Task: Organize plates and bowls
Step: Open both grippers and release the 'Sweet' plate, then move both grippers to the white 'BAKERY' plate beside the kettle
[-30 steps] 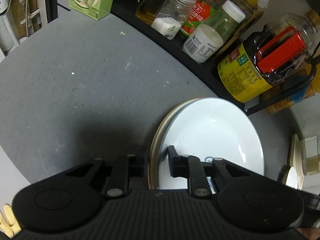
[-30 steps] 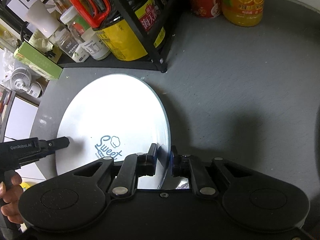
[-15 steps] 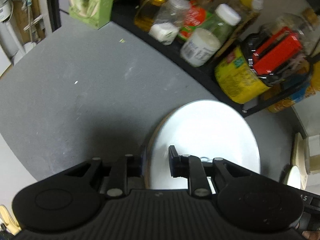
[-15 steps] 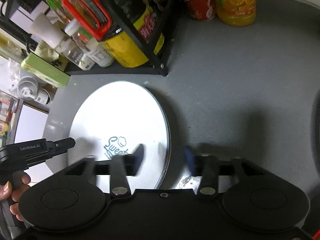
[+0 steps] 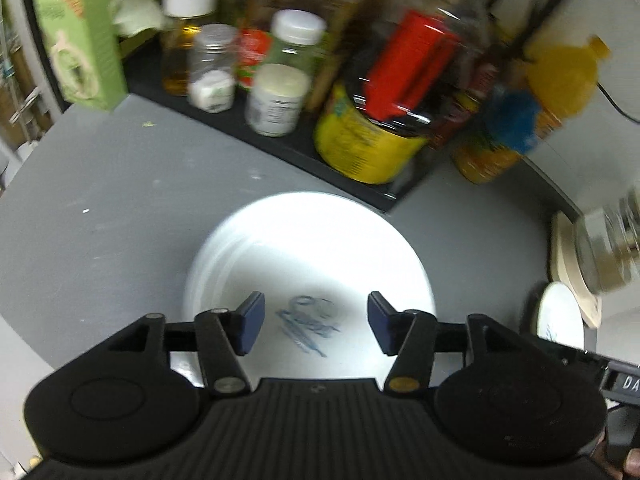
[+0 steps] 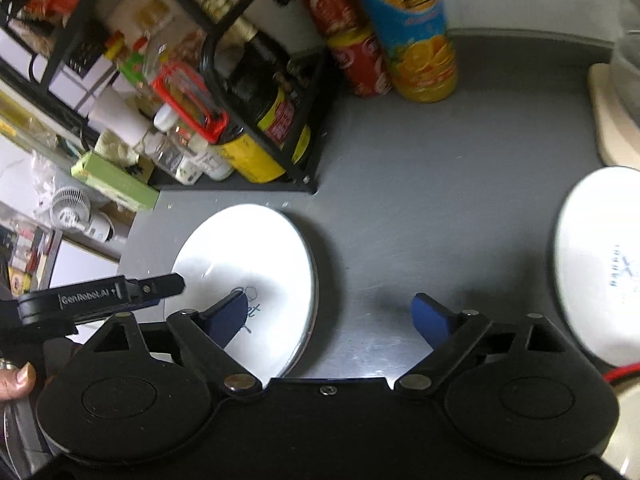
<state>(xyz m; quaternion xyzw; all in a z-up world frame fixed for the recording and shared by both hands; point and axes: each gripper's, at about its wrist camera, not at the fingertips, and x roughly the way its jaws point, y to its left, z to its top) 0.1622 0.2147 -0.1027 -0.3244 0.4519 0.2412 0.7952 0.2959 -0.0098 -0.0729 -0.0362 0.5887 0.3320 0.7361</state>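
My left gripper was open, its two blue-tipped fingers spread wide above the white plate, and it was not touching it. The plate lay flat on the grey counter, just in front of the black rack, and it had blue writing in its middle. From the left view I could see a second rim under the plate on its left side, so it seemed to sit on another plate, but the picture was blurred and I could not tell for sure. My right gripper was open too, with the jaws far apart; one finger was over the right part of the same plate and the other finger was over the bare counter. It held nothing. In the right view the tip of my left gripper reached over the left edge of the plate. A second white dish with blue print was well apart on the right side of the counter. An orange juice bottle and a red can stood at the back, beside the rack full of bottles and jars.
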